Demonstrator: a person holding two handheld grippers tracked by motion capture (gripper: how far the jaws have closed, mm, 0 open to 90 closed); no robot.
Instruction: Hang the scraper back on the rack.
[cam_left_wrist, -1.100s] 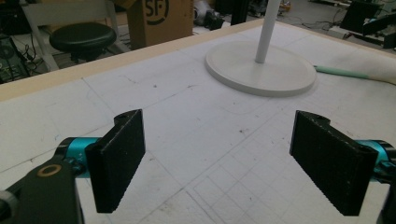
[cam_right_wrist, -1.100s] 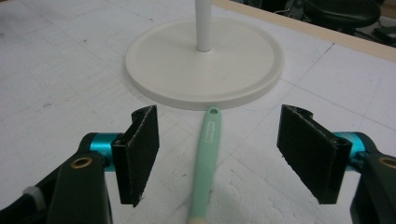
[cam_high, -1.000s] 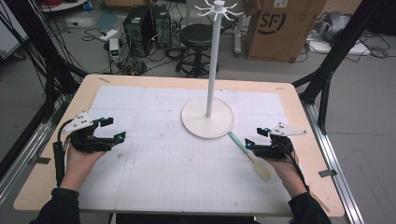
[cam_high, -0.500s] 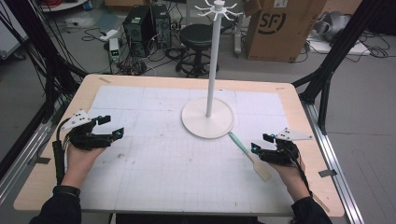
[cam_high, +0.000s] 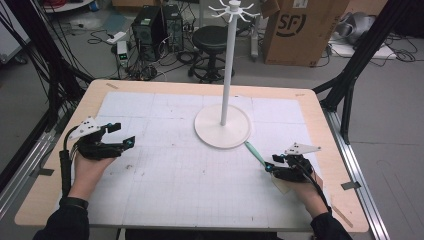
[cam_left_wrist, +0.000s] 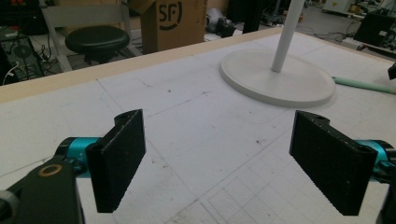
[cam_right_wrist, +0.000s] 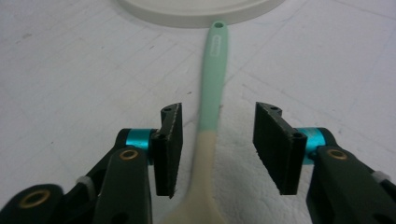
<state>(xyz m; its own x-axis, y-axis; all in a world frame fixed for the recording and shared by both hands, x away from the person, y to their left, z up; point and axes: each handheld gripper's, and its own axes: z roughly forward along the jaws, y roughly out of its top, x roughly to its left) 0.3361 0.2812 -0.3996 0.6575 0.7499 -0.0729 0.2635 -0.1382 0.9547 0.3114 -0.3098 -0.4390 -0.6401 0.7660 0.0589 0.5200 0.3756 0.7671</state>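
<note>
Spatula (cam_right_wrist: 211, 100) lay flat on white mat (cam_high: 165, 185), right of centre, mint handle tip touching round base of white hook stand (cam_high: 223, 127). Right gripper (cam_right_wrist: 217, 140) straddled handle where mint met cream; jaws had just been closing, pads not yet pressing, gaps both sides. Left gripper (cam_left_wrist: 229, 158) held wide open, nothing between, well apart at table's left. Likely best: centre handle between pads, close squarely, lift without nudging stand base.

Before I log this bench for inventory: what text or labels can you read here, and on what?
"SF" on the cardboard box behind the table, seen in the high view and the left gripper view.
Embossed strip on the spatula's green handle: too blurred to read.
Nothing else legible.
</note>
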